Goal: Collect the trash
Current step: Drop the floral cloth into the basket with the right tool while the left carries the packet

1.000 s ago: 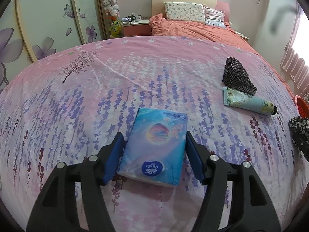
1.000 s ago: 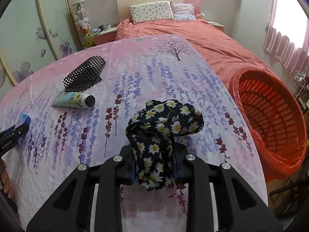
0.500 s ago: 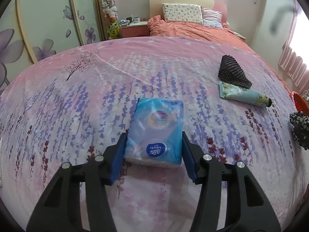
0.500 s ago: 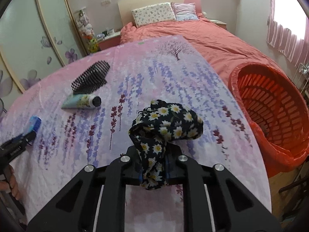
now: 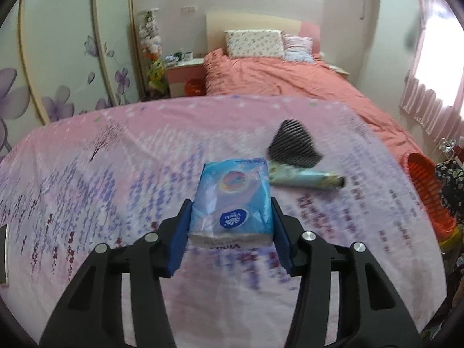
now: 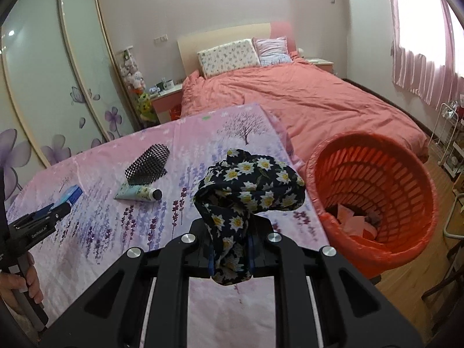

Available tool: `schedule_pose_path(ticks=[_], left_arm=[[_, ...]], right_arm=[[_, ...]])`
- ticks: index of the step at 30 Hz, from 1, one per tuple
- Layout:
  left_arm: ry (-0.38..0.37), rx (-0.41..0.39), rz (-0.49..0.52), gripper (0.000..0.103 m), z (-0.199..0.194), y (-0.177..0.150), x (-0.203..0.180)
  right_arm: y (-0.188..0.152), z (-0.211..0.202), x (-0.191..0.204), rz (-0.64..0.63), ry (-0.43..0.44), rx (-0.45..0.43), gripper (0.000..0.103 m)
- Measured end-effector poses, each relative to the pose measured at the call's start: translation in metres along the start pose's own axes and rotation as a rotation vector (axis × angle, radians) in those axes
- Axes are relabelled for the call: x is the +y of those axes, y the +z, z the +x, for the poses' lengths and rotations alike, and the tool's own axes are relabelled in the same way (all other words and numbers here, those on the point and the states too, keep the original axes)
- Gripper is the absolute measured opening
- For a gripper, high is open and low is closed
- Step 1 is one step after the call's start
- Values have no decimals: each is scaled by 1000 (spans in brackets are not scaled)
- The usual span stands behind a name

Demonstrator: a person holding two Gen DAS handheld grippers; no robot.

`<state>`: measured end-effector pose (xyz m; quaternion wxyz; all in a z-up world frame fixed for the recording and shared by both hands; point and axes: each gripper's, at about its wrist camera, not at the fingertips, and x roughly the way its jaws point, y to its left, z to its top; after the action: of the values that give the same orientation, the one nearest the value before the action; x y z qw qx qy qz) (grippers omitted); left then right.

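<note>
Scene: a bedroom table [image 5: 87,191] under a pink floral cloth, with 2 hand-held grippers working above it.
Left gripper [image 5: 230,232]: clamped on a blue tissue pack [image 5: 232,200], its blue pads [image 5: 181,235] pressing the pack's 2 long sides; the pack is clear of the cloth.
Right gripper [image 6: 230,253]: nearly closed, pinching a dark daisy-print cloth [image 6: 246,185] by its lower fold, the rest bunched above the jaws.
Tissue pack, handling: it looks light and squashy, its film wrap likely slick; a side grip near the middle seems the safest hold.
Daisy cloth, handling: soft and limp, it should drape and may snag on the basket's rim.
Basket: an orange basket [image 6: 406,168] stands just beside the table's right edge, with pink scraps inside.
Left on the table: a black mesh piece [image 6: 148,163] touching a pale tube [image 6: 139,194].
</note>
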<state>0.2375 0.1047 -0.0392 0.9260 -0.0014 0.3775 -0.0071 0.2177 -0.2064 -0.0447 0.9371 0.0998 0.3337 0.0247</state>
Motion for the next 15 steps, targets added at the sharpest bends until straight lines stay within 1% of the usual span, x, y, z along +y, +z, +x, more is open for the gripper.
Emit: schedule_pose_path(ticks=[5,9,15], left_arm=[[-43,-27,24,51,-13,8,-28],[-79,-63,54,51,-26,15,-54],[-151,-123,110,51,-48,28,-103]], right_arm=[[2,-12,-8,3,-4,-24,16],[6,-26,-17,5,-13,-56,15],[12,-39,-38,26,-42,-97,15]])
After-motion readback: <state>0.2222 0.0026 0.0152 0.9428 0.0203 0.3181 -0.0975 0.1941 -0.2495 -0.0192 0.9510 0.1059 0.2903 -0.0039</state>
